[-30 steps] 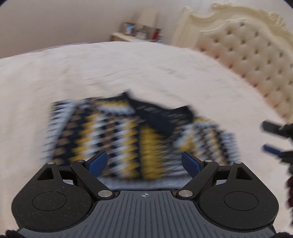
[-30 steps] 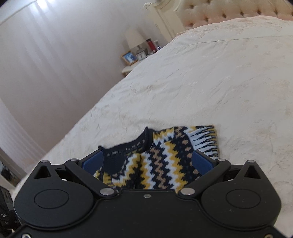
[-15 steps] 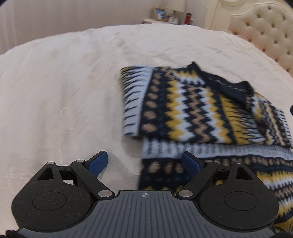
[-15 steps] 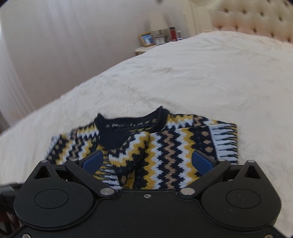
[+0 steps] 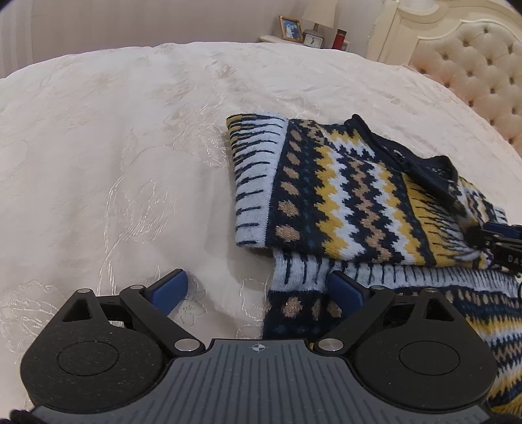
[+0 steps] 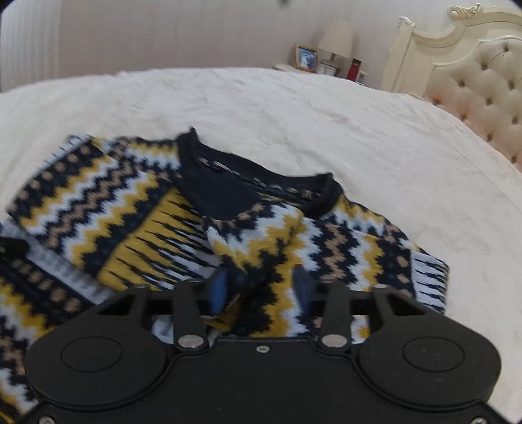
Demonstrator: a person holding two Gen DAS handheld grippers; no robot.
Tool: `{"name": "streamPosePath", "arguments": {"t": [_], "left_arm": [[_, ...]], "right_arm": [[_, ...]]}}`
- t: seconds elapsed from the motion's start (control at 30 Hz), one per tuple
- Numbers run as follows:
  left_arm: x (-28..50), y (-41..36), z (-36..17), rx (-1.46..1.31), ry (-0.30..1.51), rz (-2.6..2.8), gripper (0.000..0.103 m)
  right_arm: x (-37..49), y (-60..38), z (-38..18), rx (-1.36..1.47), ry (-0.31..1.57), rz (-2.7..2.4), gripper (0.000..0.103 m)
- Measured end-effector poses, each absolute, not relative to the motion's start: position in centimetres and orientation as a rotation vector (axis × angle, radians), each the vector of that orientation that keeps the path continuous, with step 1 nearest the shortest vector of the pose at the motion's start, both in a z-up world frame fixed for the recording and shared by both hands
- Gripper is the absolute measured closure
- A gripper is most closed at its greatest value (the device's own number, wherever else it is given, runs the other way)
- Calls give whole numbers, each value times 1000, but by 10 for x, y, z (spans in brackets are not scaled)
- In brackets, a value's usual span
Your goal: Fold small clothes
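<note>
A cream bed (image 5: 130,146) carries the zigzag-patterned sweater (image 5: 342,182), sleeves folded inward. The left gripper (image 5: 257,290) hovers spread wide at its lower left edge. The right gripper (image 6: 261,288) pinches a fold near the collar.

Cream bedspread (image 5: 130,146), tufted headboard (image 5: 483,71) at bed's far right corner, nightstand beyond far edge: framed photo (image 5: 290,28), lamp (image 5: 319,14), clock (image 5: 314,39), red bottle (image 5: 339,38)

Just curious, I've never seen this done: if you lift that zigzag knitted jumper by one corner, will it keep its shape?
Probably not. The navy, yellow and white zigzag knitted jumper already lies in soft folds on the cream bedspread, so it would likely droop. Its thick knit suggests some weight. The right tool bunches it easily.
</note>
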State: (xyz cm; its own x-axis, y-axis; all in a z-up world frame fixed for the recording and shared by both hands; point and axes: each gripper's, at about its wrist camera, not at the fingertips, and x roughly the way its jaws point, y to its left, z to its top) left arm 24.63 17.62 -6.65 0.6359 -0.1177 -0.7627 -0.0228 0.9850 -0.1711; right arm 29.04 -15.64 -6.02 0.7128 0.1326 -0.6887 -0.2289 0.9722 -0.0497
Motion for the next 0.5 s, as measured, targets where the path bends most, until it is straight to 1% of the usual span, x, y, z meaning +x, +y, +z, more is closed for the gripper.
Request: {"name": "streamPosePath", "arguments": {"t": [0.07, 0.17, 0.23, 0.27, 0.3, 0.33, 0.5], "left_arm": [[247, 178, -67, -175, 881, -57, 8], [248, 179, -67, -175, 882, -58, 8], [248, 179, -67, -176, 882, -60, 8], [249, 179, -67, -178, 882, -61, 8], [249, 180, -67, -180, 883, -61, 8], [248, 180, -67, -181, 883, -60, 8], [248, 181, -67, -181, 884, -61, 8]], "right_arm": [[293, -169, -62, -91, 774, 169, 57], [299, -191, -63, 21, 857, 111, 57], [300, -205, -64, 119, 906, 83, 52], [300, -212, -64, 161, 920, 68, 52], [299, -219, -65, 196, 930, 55, 51], [298, -225, -65, 224, 938, 45, 48], [294, -254, -61, 309, 935, -39, 47]]}}
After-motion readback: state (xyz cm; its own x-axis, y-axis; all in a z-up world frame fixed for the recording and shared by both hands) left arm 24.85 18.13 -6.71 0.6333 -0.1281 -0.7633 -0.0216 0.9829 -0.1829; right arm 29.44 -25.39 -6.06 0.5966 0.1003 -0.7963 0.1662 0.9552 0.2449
